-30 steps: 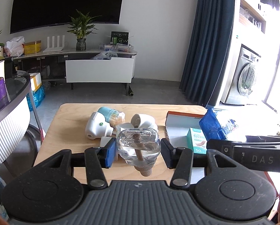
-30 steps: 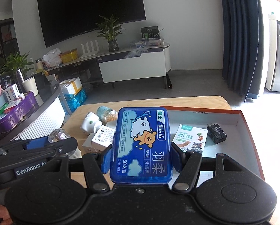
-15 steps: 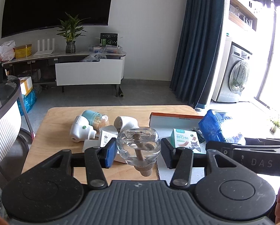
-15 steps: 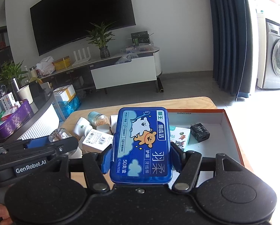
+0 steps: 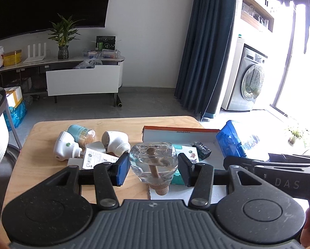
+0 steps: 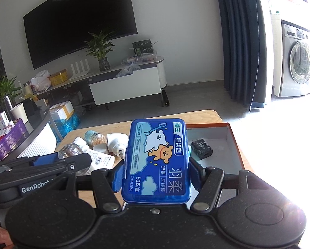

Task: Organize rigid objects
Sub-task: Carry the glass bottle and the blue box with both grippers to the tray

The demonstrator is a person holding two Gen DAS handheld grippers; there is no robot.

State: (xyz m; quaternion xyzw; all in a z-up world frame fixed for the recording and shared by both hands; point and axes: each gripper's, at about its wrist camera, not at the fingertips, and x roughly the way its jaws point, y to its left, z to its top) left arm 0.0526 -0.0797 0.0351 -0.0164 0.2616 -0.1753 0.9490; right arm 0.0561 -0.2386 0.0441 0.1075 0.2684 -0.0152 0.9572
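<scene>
My left gripper is shut on a clear glass bottle with a wick and a ribbed tan neck pointing toward me, held above the wooden table. My right gripper is shut on a blue plastic floss-pick box with a cartoon label, held over the open orange-rimmed cardboard box. That cardboard box holds a black charger and a teal bandage carton. The blue box shows at the right of the left wrist view.
On the table's left lie a white plug-in device, a teal-capped toothpick jar, another white device and a white carton. A dark round-edged counter with clutter stands left; a washing machine stands far right.
Both grippers carried their objects to the right across the table, so the cardboard box now sits more centrally ahead and the loose items shifted left in view. Both grips are unchanged.
</scene>
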